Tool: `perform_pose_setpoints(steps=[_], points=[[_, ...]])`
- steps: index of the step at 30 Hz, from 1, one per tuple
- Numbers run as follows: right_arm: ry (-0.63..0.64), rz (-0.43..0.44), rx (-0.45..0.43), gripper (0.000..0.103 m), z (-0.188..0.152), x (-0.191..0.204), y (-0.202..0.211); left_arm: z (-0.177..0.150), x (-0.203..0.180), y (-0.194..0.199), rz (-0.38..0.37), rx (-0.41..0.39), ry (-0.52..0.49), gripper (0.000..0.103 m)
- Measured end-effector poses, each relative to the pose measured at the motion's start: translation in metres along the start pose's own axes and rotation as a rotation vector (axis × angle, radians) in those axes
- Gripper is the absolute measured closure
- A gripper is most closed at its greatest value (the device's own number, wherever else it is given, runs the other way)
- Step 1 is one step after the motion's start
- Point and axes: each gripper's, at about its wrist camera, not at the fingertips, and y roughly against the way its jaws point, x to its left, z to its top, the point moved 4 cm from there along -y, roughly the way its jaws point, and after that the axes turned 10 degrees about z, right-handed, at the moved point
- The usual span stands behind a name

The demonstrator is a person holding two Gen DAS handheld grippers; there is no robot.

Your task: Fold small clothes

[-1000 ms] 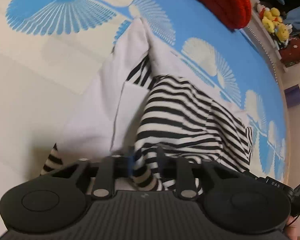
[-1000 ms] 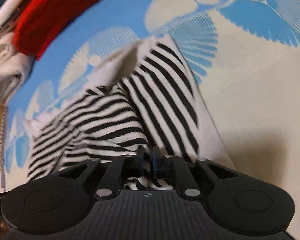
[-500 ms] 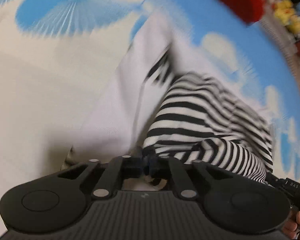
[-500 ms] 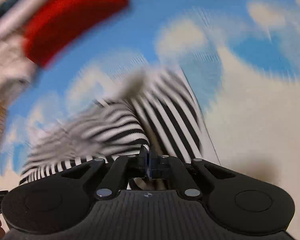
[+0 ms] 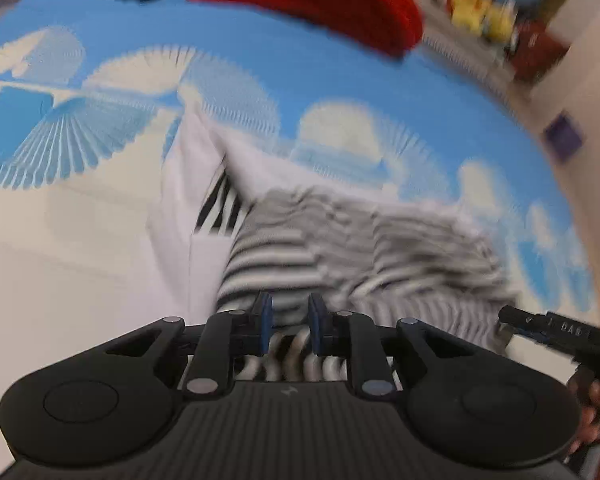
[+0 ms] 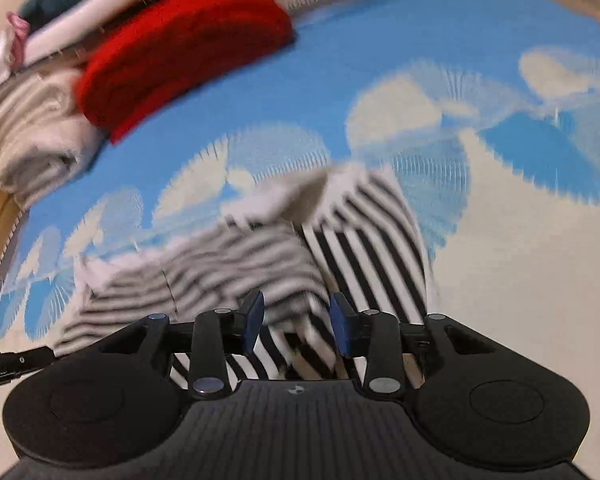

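Observation:
A black-and-white striped garment (image 5: 340, 248) with a white lining lies bunched on the blue-and-cream bed cover (image 5: 60, 264). My left gripper (image 5: 291, 316) is at the garment's near edge. Its blue pads are a little apart, with a thick striped fold and ribbed cuff filling the gap. In the right wrist view the same garment (image 6: 364, 248) is folded over itself. My right gripper (image 6: 298, 318) is above its near edge. Its jaws are opening, and the fold lies loose beneath the pads without touching them. The right gripper's body (image 5: 560, 330) shows at the left view's right edge.
A folded red knit (image 6: 180, 52) lies at the far side of the bed, beside a stack of folded pale clothes (image 6: 32, 132). Yellow soft toys (image 5: 480, 4) sit on a shelf beyond the bed edge. A hand (image 5: 596, 412) shows at lower right.
The right jaws closed tight on the striped fold, then spread and let it go. Both views pulled back and rolled, showing more of the bed. The striped part shifted over the white lining.

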Motion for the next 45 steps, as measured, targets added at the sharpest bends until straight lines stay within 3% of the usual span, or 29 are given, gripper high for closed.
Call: perform_pose_setpoints(steps=[1, 2, 3, 6, 8, 9, 10, 12, 15, 17, 19, 23, 26, 31, 34, 36, 38, 40, 43, 45], points=[[-0.016, -0.043, 0.064, 0.065, -0.007, -0.009, -0.011, -0.002, 0.003, -0.012, 0.055, 0.04, -0.015, 0.083], [-0.04, -0.081, 0.098, 0.065, -0.013, -0.018, -0.017, -0.008, 0.009, -0.023, 0.108, 0.09, -0.013, 0.092], [-0.068, -0.086, 0.109, 0.064, -0.017, -0.025, -0.019, -0.012, 0.015, -0.029, 0.122, 0.117, 0.01, 0.098], [-0.041, -0.083, 0.099, 0.065, -0.015, -0.021, -0.011, -0.006, 0.019, -0.019, 0.095, 0.084, 0.059, 0.098], [-0.011, -0.081, 0.097, 0.076, -0.015, -0.018, -0.007, -0.001, 0.016, -0.01, 0.076, 0.038, 0.058, 0.098], [-0.013, -0.068, 0.102, 0.091, -0.016, -0.017, -0.007, 0.0, 0.014, -0.007, 0.049, 0.022, 0.068, 0.098], [-0.018, -0.059, 0.102, 0.099, -0.016, -0.017, -0.007, 0.002, 0.012, -0.006, 0.022, 0.022, 0.077, 0.098], [-0.011, -0.068, 0.089, 0.1, -0.015, -0.016, -0.004, -0.002, 0.008, -0.013, 0.004, 0.045, 0.067, 0.097], [-0.01, -0.066, 0.114, 0.099, -0.017, -0.013, -0.007, -0.016, 0.007, -0.037, 0.128, 0.14, -0.015, 0.098], [0.003, -0.059, 0.165, 0.093, -0.019, -0.009, -0.01, -0.02, 0.004, -0.035, 0.146, 0.125, -0.021, 0.098], [0.001, -0.062, 0.153, 0.071, -0.018, -0.008, -0.002, -0.018, 0.003, -0.016, 0.128, 0.07, -0.01, 0.096], [0.008, 0.017, -0.038, 0.069, -0.008, 0.001, 0.071, -0.02, 0.008, 0.044, 0.071, -0.059, 0.012, 0.087], [0.052, 0.041, -0.154, 0.064, -0.012, 0.004, 0.132, -0.033, 0.018, 0.091, 0.041, -0.118, 0.014, 0.087], [0.174, 0.021, -0.243, 0.049, -0.052, -0.005, 0.211, -0.089, 0.027, 0.165, 0.009, -0.222, -0.035, 0.087], [0.176, 0.004, -0.24, 0.05, -0.088, -0.021, 0.229, -0.133, 0.034, 0.182, 0.007, -0.275, -0.066, 0.087], [0.178, -0.013, -0.24, 0.05, -0.119, -0.031, 0.23, -0.166, 0.044, 0.175, 0.009, -0.26, -0.053, 0.087], [0.176, -0.018, -0.237, 0.061, -0.149, -0.04, 0.225, -0.185, 0.056, 0.164, -0.004, -0.19, 0.013, 0.087], [0.147, -0.082, -0.162, 0.089, -0.174, -0.051, 0.214, -0.194, 0.067, 0.156, -0.027, -0.141, 0.074, 0.087], [0.091, -0.034, -0.181, 0.09, -0.178, -0.057, 0.217, -0.198, 0.079, 0.149, -0.017, -0.097, 0.114, 0.087], [0.095, -0.07, -0.145, 0.09, -0.18, -0.063, 0.211, -0.2, 0.088, 0.14, -0.029, -0.054, 0.138, 0.086]])
